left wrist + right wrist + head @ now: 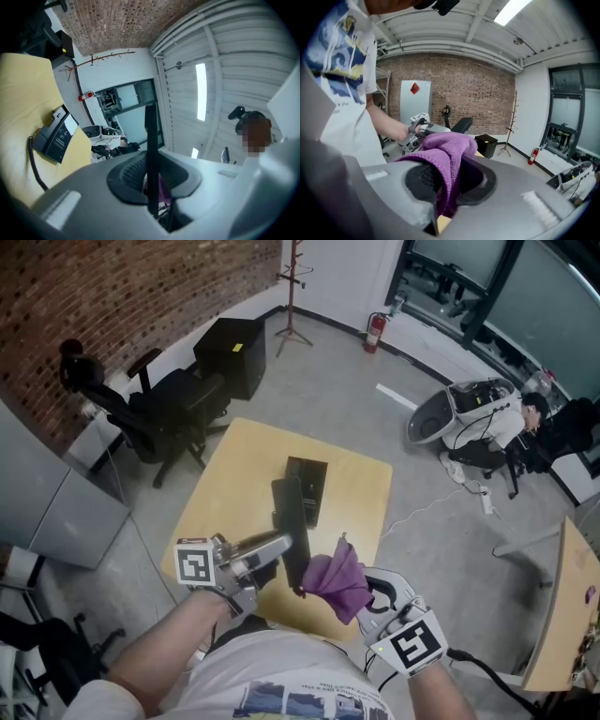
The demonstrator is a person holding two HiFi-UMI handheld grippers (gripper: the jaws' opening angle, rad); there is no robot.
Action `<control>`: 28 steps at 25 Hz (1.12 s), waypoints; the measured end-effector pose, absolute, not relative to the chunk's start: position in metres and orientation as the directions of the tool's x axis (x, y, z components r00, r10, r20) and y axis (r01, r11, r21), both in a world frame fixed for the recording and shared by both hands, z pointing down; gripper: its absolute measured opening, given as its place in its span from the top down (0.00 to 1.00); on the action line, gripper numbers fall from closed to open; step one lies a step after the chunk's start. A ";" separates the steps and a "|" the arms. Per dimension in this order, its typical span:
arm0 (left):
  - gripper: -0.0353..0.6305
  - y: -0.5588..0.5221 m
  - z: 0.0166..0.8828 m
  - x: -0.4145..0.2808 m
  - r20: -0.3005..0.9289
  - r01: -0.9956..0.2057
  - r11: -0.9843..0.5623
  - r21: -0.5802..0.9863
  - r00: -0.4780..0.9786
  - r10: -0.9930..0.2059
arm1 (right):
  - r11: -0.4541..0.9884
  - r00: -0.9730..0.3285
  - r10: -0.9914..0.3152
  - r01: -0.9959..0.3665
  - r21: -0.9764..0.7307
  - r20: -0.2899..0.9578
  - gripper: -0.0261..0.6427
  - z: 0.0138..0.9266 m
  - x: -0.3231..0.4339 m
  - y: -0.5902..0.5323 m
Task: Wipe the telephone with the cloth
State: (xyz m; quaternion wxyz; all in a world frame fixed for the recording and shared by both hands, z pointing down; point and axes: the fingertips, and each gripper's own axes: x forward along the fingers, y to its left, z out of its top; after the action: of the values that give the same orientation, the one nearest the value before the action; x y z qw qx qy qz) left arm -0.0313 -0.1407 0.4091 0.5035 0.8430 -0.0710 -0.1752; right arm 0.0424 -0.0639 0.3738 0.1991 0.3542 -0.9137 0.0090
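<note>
Left gripper (281,547): jaws pinching the black handset (291,521), held above the yellow table (234,465). The telephone base (307,486) sits mid-table beyond it. Right gripper (367,594): jaws clamped on the purple cloth (337,577), just beside the handset. An office chair (159,409) and a black cabinet (230,352) stand beyond the table. Only the left gripper view shows the coiled cord (32,157) lying at the base — the head view does not resolve it.

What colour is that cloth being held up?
Purple. The cloth shows best in the right gripper view.
</note>
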 end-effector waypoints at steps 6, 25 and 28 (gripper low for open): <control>0.83 -0.123 0.400 -0.030 -0.261 0.120 -0.508 0.853 0.941 -0.217 | 0.677 -0.639 -0.717 -0.733 0.062 0.279 0.90 0.337 0.061 -0.112; 0.83 -0.096 0.381 -0.030 -0.428 0.307 -0.523 0.795 0.895 -0.127 | 0.750 -0.742 -0.627 -0.657 -0.075 0.236 0.90 0.347 0.043 -0.091; 0.83 -0.097 0.378 -0.031 -0.442 0.321 -0.525 0.788 0.889 -0.121 | 0.772 -0.762 -0.596 -0.631 -0.082 0.254 0.90 0.354 0.038 -0.075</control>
State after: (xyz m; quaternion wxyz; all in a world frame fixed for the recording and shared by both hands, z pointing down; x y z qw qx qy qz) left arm -0.0311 -0.0965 0.3775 0.4838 0.8428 0.0594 -0.2284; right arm 0.0378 -0.0748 0.3538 0.1071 0.3278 -0.9351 0.0812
